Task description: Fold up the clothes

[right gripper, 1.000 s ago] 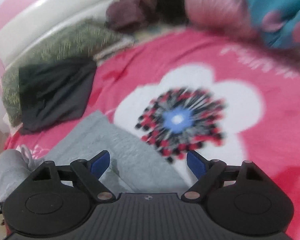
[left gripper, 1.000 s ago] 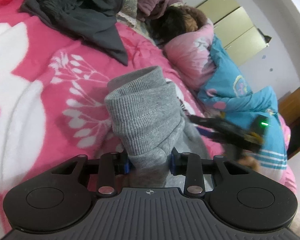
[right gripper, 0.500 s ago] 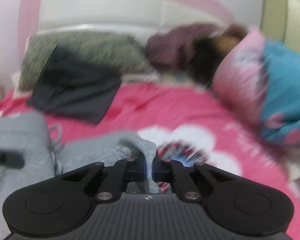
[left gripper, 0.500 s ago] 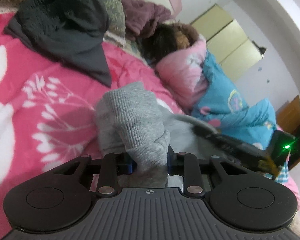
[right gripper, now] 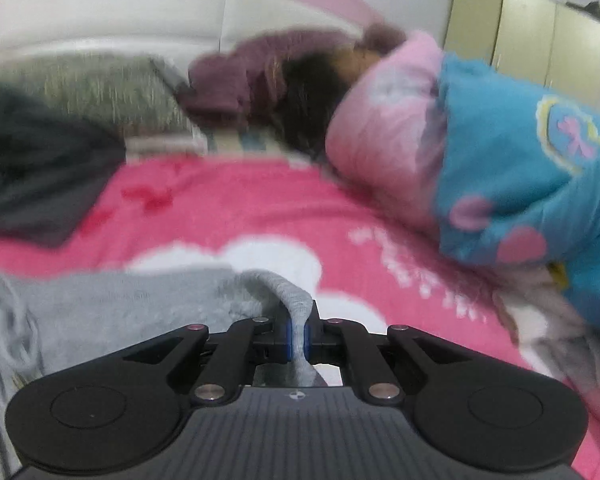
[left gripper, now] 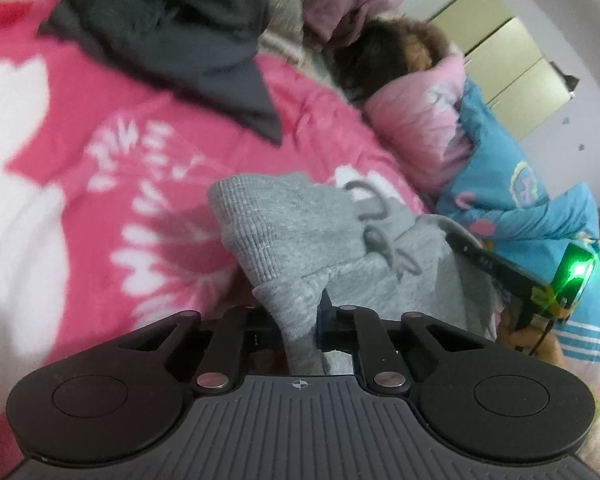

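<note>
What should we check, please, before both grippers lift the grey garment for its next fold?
1. Left gripper pinched on the grey garment: ok, ribbed edge is clamped between the pads.
2. Right gripper pinched on the same garment: ok, a narrow ridge of cloth is clamped.
3. Drawstring free: cannot tell, it lies looped on the cloth.
4. Pink blanket ahead of the right gripper bare for laying down: ok.
5. Dark garment apart from the grey one: ok.
6. Blue quilt away from the fold area: ok.
</note>
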